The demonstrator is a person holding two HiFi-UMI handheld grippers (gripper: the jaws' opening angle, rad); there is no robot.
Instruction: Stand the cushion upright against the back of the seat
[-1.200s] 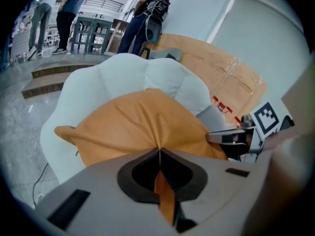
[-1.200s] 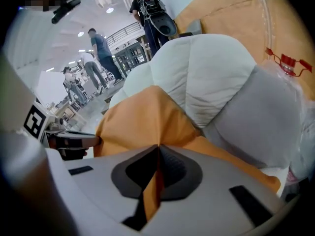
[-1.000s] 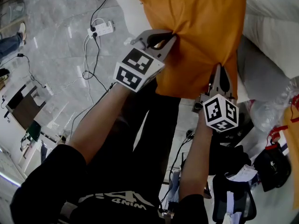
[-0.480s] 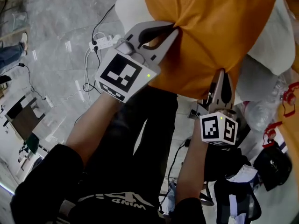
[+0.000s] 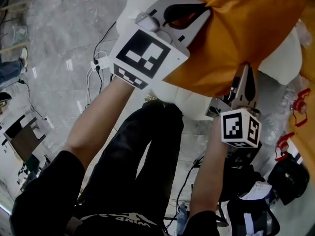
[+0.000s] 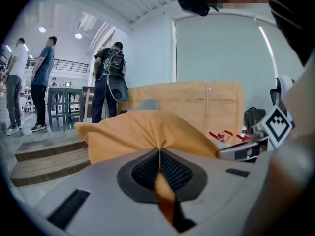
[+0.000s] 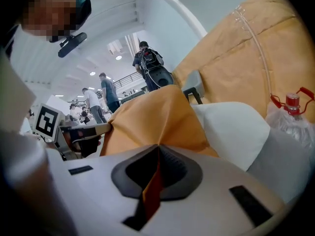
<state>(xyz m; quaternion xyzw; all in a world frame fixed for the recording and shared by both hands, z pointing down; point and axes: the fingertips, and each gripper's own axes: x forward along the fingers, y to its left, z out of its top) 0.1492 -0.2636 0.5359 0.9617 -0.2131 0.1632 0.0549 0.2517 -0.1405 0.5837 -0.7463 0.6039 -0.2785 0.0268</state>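
Okay: soft, puckered orange fabric cushion (image 5: 246, 28). Left gripper (image 5: 208, 9) pinches its 10 o'clock edge, right gripper (image 5: 244, 69) pinches 6 o'clock. Red-capped bottle (image 7: 292, 102) pokes from crinkly clear plastic (image 7: 290, 129).

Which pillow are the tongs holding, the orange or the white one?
The orange cushion: left tongs and right tongs pinch its fabric. Neither grips the white cushion.

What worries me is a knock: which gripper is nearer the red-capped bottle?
Right. The right gripper, shut on the orange cushion, is on the bottle's side; the left gripper holds its far corner.
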